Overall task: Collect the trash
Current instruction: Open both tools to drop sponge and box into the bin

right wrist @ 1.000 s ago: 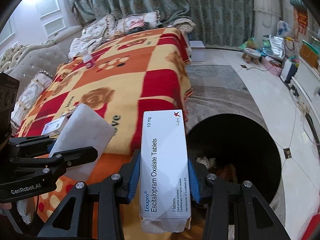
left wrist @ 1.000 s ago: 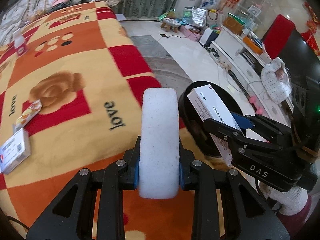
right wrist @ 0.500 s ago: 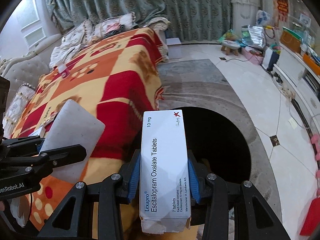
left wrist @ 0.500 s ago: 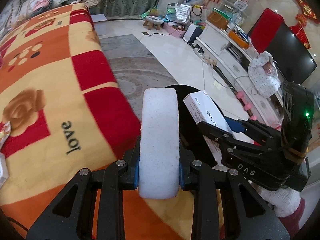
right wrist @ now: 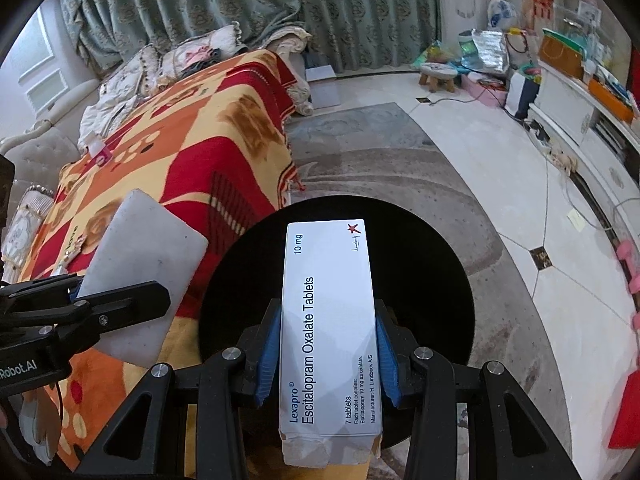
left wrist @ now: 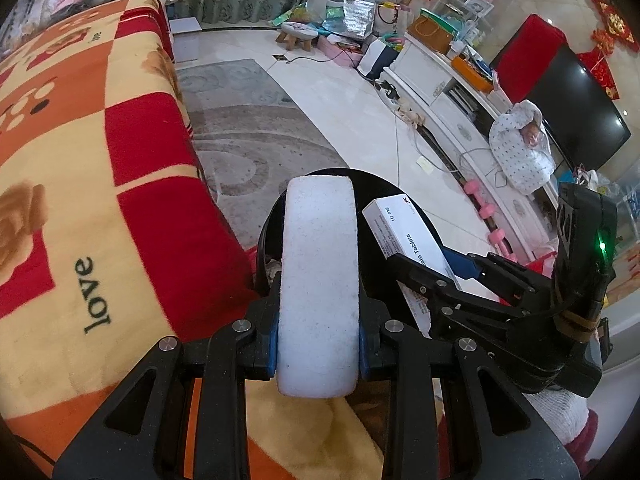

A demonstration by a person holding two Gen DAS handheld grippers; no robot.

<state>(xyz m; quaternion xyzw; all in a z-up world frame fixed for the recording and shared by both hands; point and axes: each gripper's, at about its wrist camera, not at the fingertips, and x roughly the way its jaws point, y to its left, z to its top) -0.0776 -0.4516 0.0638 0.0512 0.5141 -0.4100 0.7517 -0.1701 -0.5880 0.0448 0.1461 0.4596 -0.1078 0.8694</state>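
Right gripper pinches my white cardboard tablet box, long axis pointing forward over the round black bin; left gripper pinches a white foam block lengthwise beside the bin's rim.

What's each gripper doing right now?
Left gripper: closed on the white foam block.
Right gripper: closed on the Lexapro tablet box, over the black bin.

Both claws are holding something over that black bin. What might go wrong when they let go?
The white foam block in the left gripper sits near the black bin's rim beside the blanket, so it might drop outside or bounce off the edge. The tablet box in the right gripper looks better centred over the opening. The two grippers are close together, so they might bump each other as they open.
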